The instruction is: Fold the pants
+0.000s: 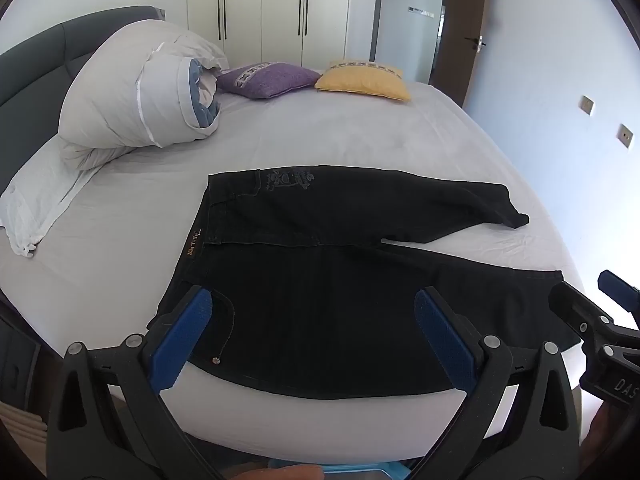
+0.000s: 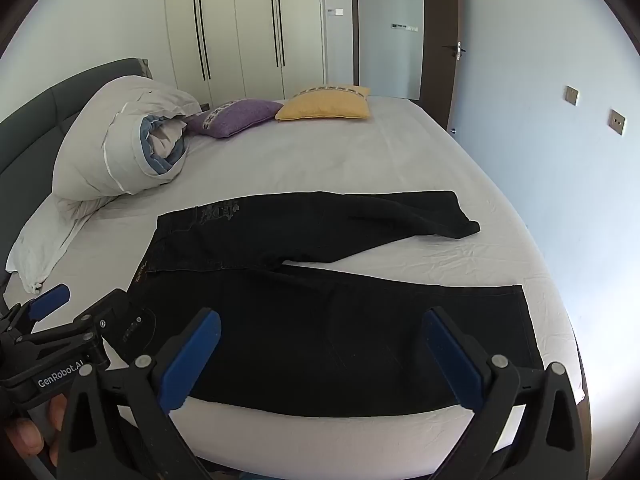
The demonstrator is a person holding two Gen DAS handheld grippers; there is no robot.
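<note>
Bed [image 1: 360, 140] bearing black pants [image 1: 320, 280] spread flat, waist left, legs right. Rolled duvet [image 1: 132, 96], two cushions [image 1: 268, 78] beyond. Left gripper [image 1: 312, 344] and right gripper [image 2: 320, 360] above near edge, jaws wide apart, holding nothing.

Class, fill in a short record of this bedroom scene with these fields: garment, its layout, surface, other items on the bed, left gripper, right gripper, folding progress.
garment: black pants
layout: spread flat, legs apart, waistband toward the headboard side
surface: bed with a pale sheet
other items: rolled duvet, purple cushion, yellow cushion
left gripper: open, holding nothing, above the waist end
right gripper: open, holding nothing, above the near leg
folding progress: no fold made yet
</note>
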